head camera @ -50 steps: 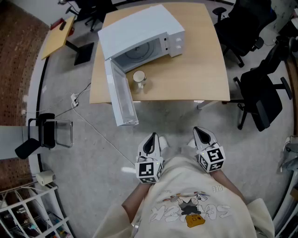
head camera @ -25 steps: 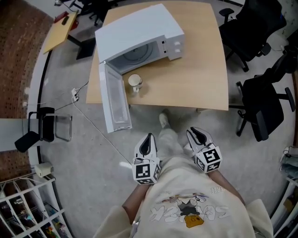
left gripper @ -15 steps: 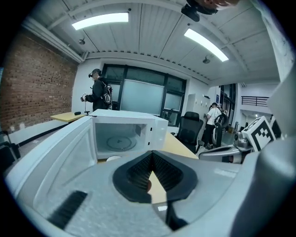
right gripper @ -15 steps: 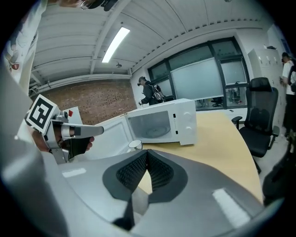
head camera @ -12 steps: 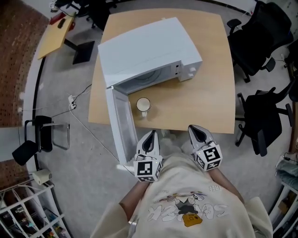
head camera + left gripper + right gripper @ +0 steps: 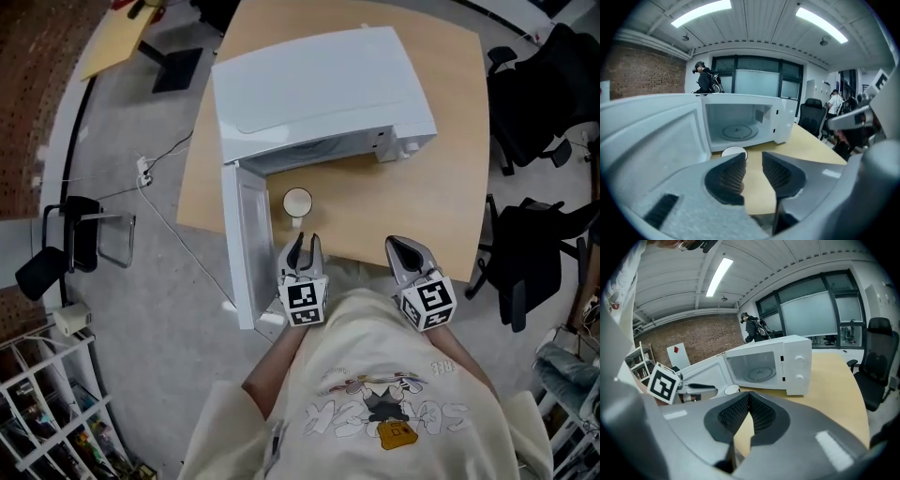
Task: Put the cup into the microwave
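Left gripper [image 6: 753, 164] jaws opening, nothing between them, near cup [image 6: 297, 202] (apparently empty); right gripper [image 6: 749, 399] closed, empty; microwave [image 6: 319, 84] door open.

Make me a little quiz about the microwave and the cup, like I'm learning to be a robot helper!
1. True or false: the door of the microwave is shut.
2. Where is the cup? A: inside the microwave. B: on the table, in front of the microwave. C: held in a gripper.
3. Fill in: the jaws of the right gripper are ____.
Key: 1 false, the door stands open. 2 B. 3 shut, with nothing between them.
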A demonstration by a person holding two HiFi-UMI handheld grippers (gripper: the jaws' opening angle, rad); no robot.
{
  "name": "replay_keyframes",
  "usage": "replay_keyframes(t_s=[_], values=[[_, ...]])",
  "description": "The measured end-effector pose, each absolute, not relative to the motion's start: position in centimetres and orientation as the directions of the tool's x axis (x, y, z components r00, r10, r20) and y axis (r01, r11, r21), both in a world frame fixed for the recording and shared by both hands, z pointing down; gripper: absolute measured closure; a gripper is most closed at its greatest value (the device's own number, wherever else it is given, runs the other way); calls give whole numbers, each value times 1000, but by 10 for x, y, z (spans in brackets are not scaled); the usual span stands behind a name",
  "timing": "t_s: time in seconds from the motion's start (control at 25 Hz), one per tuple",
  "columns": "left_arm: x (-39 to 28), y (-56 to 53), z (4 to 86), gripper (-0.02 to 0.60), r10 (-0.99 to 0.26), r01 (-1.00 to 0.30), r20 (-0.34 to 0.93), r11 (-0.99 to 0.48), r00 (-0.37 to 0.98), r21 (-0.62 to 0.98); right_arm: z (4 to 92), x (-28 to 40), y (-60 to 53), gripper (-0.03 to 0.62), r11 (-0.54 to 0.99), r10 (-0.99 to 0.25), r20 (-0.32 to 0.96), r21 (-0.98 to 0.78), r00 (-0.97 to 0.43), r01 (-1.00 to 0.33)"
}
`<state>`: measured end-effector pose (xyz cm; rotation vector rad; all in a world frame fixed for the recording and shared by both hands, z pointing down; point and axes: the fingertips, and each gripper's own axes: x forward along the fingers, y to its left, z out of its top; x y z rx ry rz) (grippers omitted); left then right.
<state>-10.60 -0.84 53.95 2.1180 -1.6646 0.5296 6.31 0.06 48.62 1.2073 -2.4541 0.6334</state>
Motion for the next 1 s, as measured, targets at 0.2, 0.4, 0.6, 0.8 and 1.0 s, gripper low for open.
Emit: replay_keyframes(t_s=[0.2, 0.4, 0.6, 0.8, 1.0], values=[[-129, -25, 612, 351, -783, -990, 613, -139, 106, -7, 487, 67, -10, 588, 560, -638, 497, -225, -588, -797], [-148, -44, 649, 351, -780, -997, 625, -72, 35, -34, 490, 73, -10, 588, 573, -618, 530, -203, -581, -794], [-147, -55, 654, 430, -819, -990, 570, -127, 67, -66, 492, 87, -10, 588, 557, -624, 556, -177, -549, -812], [-142, -53, 653, 502, -833, -987, 550, -130, 59, -91, 494, 97, -13, 588, 547, -623, 577, -161, -528, -822], [-136, -59, 647, 512, -852, -990, 521, -110, 48, -90, 494, 94, -13, 588, 566, -613, 585, -143, -531, -812]])
